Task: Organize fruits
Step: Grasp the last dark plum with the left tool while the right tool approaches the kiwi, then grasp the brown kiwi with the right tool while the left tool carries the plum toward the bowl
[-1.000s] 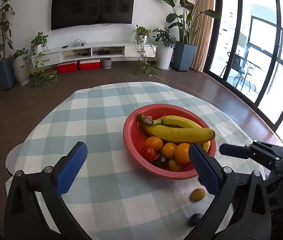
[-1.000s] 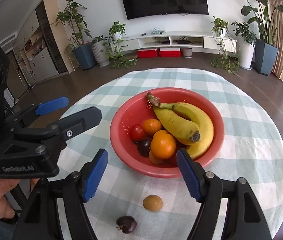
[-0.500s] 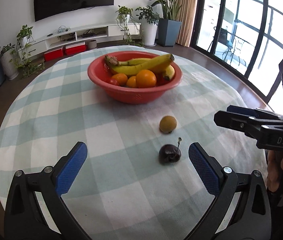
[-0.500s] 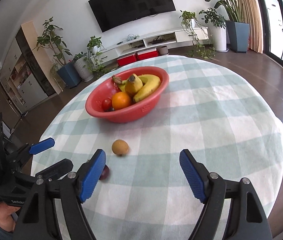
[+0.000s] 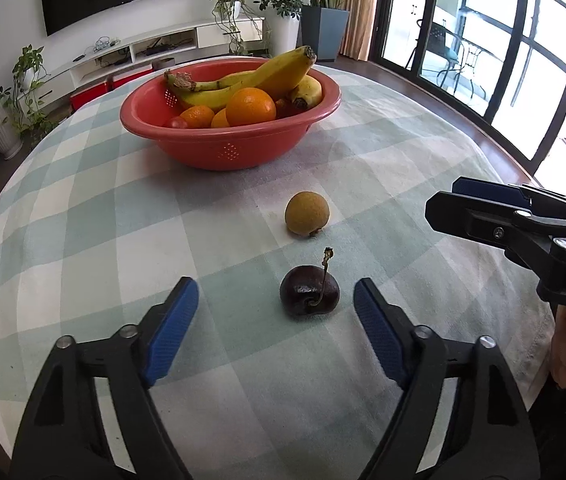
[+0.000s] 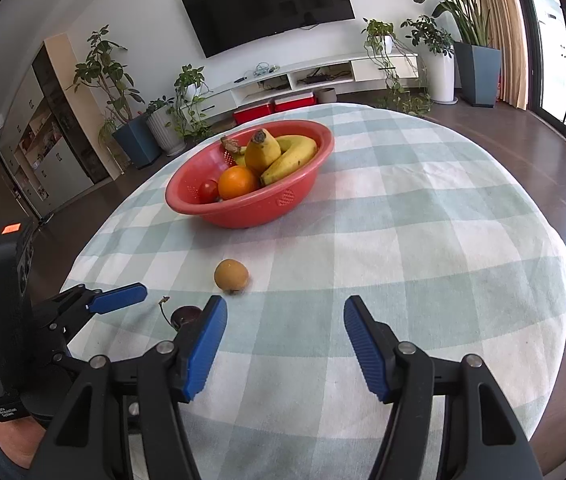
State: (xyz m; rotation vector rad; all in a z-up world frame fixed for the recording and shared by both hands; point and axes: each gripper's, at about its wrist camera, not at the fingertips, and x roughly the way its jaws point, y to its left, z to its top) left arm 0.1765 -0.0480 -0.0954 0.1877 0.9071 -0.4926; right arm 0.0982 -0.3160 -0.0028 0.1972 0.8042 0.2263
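Item: dark cherry (image 5: 309, 295), lying on the checked cloth of the bench (image 5: 83, 216), between and just ahead of the fingertips of the left claw (image 5: 275, 306), nearer the right-hand pad; jaws spread wide, nothing held. Orientation: roughly round, no marked long axis; the stem (image 5: 325, 270) is the only directional feature, rising from the near face and pointing up and away toward the bowl. Adjacent: tan round fruit (image 5: 307, 214), just beyond the cherry, apart from it. Destination, presumed: red bowl (image 5: 231, 148), further back, already holding bananas (image 5: 267, 76) and oranges (image 5: 251, 106). Right claw (image 6: 285, 344): spread, empty, low over bare cloth beside the left. Hazards, judged: an off-centre closing may nudge the round, smooth cherry so it rolls out or toward the tan fruit; pads catching the stem rather than the body would give a poor hold; hard squeezing could bruise it.
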